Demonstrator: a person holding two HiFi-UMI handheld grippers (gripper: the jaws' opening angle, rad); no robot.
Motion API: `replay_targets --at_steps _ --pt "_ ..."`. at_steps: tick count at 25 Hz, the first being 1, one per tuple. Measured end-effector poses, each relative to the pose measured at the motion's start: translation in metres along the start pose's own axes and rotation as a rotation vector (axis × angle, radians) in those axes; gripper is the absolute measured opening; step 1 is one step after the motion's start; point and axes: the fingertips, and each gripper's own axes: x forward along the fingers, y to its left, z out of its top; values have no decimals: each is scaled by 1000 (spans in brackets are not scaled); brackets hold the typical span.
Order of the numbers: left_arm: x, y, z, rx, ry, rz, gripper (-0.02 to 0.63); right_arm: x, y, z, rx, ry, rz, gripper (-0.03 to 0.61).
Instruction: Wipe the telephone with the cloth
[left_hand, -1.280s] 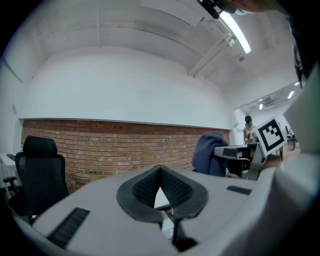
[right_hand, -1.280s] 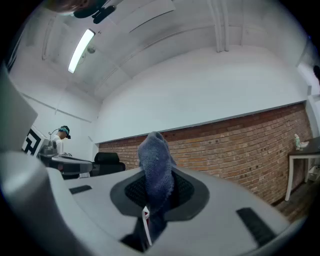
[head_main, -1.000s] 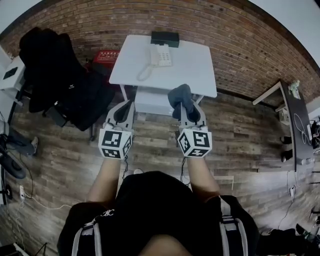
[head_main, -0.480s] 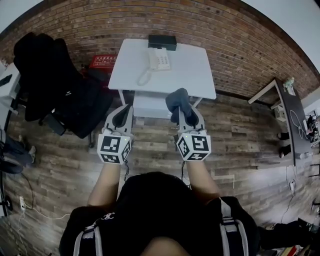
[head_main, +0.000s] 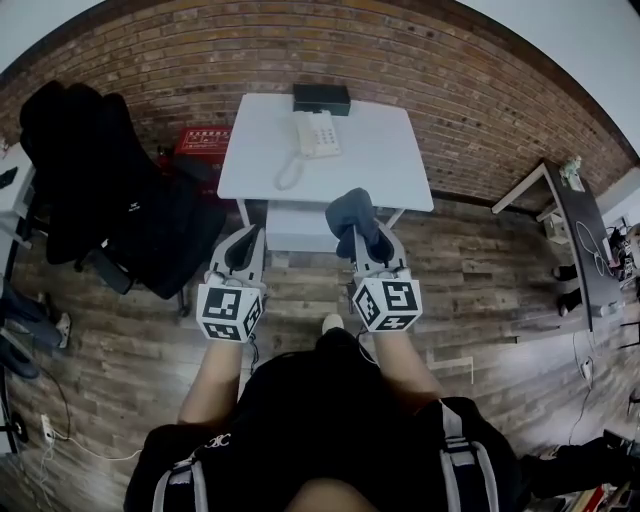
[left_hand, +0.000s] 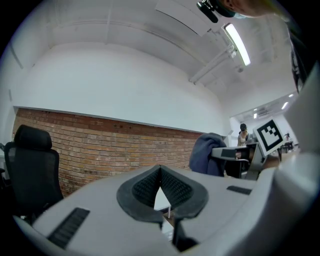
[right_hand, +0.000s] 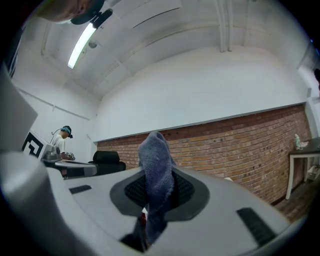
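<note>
A white telephone (head_main: 318, 133) with a coiled cord (head_main: 289, 173) sits at the back of a small white table (head_main: 390, 150) against the brick wall. Both grippers are held over the wooden floor, short of the table's near edge. My right gripper (head_main: 362, 228) is shut on a blue-grey cloth (head_main: 350, 212), which bunches above the jaws; in the right gripper view the cloth (right_hand: 156, 172) stands up between the pads. My left gripper (head_main: 246, 236) is shut with nothing in it, its fingertips (left_hand: 160, 171) touching.
A black box (head_main: 321, 98) lies behind the telephone. A black office chair draped with dark jackets (head_main: 100, 170) stands left of the table, with a red crate (head_main: 205, 140) beside it. Another desk (head_main: 590, 235) is at the right. A person stands far off in the room.
The table and telephone have drifted lower in the head view, so I am closer to them. A shoe tip now shows below the grippers. Both grippers keep their hold.
</note>
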Motion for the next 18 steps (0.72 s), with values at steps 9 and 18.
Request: replay_targets --at_steps 9,18 --pt "77 32 -3 18 19 19 -5 80 -31 -7 -4 -26 25 44" --pt "197 63 -3 2 48 50 -5 194 -100 -15 -7 3 67 44"
